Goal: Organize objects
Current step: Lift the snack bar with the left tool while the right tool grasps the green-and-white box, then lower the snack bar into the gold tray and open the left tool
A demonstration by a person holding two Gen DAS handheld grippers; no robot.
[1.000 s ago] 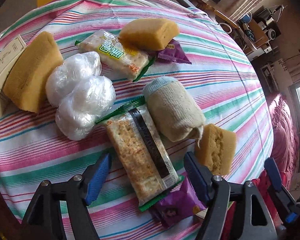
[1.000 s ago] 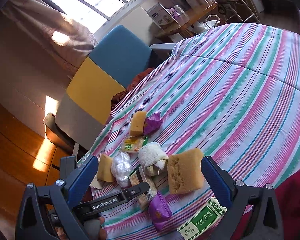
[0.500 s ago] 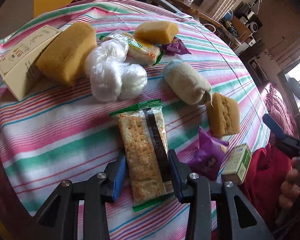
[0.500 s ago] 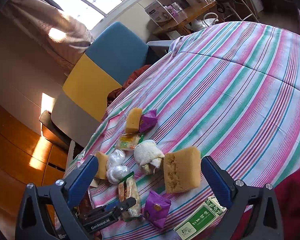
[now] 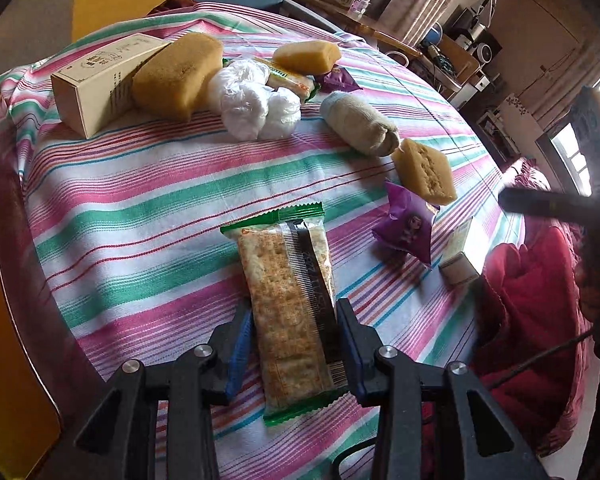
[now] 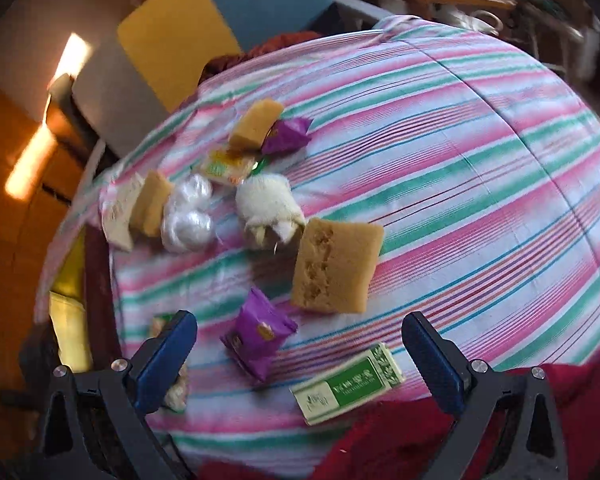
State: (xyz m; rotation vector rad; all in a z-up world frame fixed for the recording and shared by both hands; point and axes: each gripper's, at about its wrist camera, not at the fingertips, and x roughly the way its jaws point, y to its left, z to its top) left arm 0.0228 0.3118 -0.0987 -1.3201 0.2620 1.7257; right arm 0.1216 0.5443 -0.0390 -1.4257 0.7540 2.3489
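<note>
Left gripper (image 5: 294, 344) is pinching the cracker packet (image 5: 290, 304).
Right gripper (image 6: 300, 354) is hovering spread; lifting level should be avoiding crushing.

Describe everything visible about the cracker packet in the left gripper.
The cracker packet is a long, clear plastic wrapper with crimped green ends and a dark printed strip along one side; pale brown, dotted crackers show through. It looks sealed and intact. It lies lengthwise along the left gripper, whose jaws are shut on its near half. Its far end points toward the other items on the striped tablecloth.
</note>
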